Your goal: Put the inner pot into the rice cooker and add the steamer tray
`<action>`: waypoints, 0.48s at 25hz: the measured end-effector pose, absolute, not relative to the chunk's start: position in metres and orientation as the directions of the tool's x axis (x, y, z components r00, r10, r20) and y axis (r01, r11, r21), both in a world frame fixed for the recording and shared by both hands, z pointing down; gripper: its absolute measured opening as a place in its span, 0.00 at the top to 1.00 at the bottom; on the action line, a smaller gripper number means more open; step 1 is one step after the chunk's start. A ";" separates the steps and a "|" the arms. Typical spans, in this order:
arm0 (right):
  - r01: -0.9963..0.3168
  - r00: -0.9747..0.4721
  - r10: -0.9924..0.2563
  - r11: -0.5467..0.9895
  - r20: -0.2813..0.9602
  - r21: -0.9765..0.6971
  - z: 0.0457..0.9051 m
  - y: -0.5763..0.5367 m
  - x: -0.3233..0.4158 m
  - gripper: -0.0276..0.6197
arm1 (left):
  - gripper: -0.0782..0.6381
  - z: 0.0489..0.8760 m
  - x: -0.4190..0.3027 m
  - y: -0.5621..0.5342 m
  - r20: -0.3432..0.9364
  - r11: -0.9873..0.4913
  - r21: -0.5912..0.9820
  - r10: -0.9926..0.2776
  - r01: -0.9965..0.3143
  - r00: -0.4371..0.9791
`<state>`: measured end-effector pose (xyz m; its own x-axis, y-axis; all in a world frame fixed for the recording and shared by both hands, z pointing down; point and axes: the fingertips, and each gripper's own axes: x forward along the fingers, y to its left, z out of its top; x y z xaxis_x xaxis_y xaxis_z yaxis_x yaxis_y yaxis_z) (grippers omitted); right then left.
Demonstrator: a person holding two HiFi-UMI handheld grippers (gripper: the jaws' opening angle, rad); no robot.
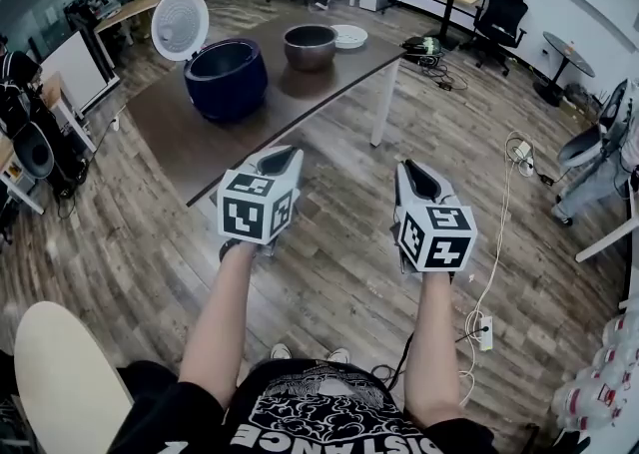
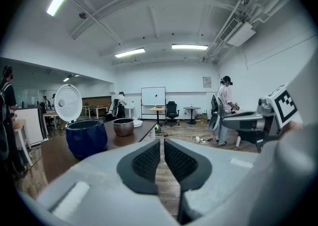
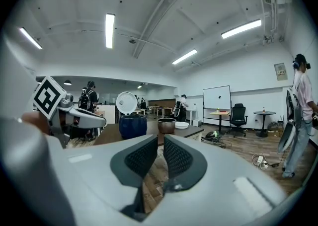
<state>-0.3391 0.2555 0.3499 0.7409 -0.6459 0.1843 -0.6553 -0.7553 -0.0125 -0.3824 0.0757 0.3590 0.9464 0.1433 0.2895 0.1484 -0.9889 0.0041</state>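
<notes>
**Both grippers closed and empty, short of the table; pot and tray outside the cooker**

Nearest is the person's black T-shirt (image 1: 329, 417). Its white print carries lettering cut off by the lower edge of the head view, so it can't be read whole. Each bare forearm ends in a gripper bearing a cube of black-and-white square markers. No other writing is legible.

The left gripper (image 1: 284, 153) (image 2: 162, 143) has its jaws drawn together to a thin slit, with nothing between the ribbed pads. The right gripper (image 1: 413, 169) (image 3: 160, 141) stands the same way, closed on nothing. Both hover over the wooden floor (image 1: 329, 242), well apart from the near edge of the brown table (image 1: 329, 83). A white power strip (image 1: 485, 332) lies on the floor to the right.

On the table, toward its left end, stands the dark blue rice cooker (image 1: 227, 78). Its white round lid (image 1: 180, 25) is raised upright, and its well is dark and empty as far as the head view shows. The metallic inner pot (image 1: 310, 46) sits upright nearer the table's far right corner, apart from the cooker, with nothing seen inside it. The white steamer tray (image 1: 349, 36) lies just beside the pot at the far edge; I can't tell whether they touch.

Beyond stand a whiteboard (image 2: 153, 96), an office chair (image 1: 499, 11) and other desks.
</notes>
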 end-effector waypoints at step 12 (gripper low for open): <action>-0.666 0.731 -0.655 -0.746 0.192 -0.013 0.360 0.288 -0.319 0.81 | 0.71 0.375 -0.356 0.116 0.326 -0.989 -0.005 0.136 0.146 0.935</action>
<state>-0.3187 0.2882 0.3603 0.7307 -0.6550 0.1923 -0.6656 -0.7462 -0.0126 -0.3561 0.1157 0.3751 0.9354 0.1361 0.3263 0.1458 -0.9893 -0.0053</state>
